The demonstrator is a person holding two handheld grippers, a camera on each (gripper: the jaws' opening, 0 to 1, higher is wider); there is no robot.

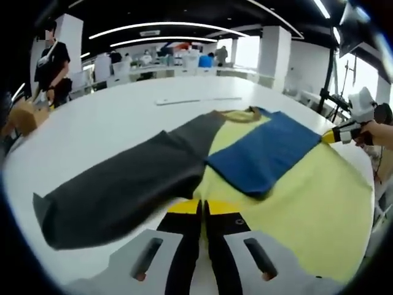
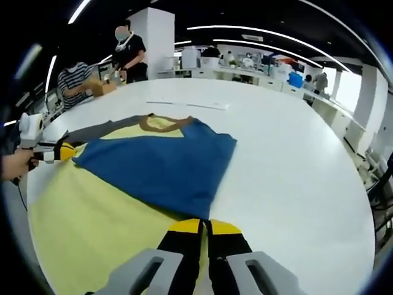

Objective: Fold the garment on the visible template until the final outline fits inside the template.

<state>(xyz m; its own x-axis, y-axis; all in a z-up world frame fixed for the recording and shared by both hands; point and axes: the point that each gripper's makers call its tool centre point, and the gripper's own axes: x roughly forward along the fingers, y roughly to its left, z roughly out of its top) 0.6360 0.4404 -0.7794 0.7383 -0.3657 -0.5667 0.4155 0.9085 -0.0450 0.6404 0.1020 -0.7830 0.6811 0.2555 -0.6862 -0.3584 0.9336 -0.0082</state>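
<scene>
Both claws look pinched shut. The left claw (image 1: pixel 202 212) sits closed at the garment (image 1: pixel 270 184) where the dark grey sleeve (image 1: pixel 123 184) meets the yellow body; the right claw (image 2: pixel 204 228) is closed at the folded-over blue sleeve (image 2: pixel 166 163). Can't tell if either actually grips cloth. The shirt lies flat on the white surface (image 2: pixel 295 172).

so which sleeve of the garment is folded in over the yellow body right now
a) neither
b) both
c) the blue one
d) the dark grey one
c: the blue sleeve lies folded across the yellow body of the garment, while the dark grey sleeve lies spread out flat on the white table, away from the body.
</scene>
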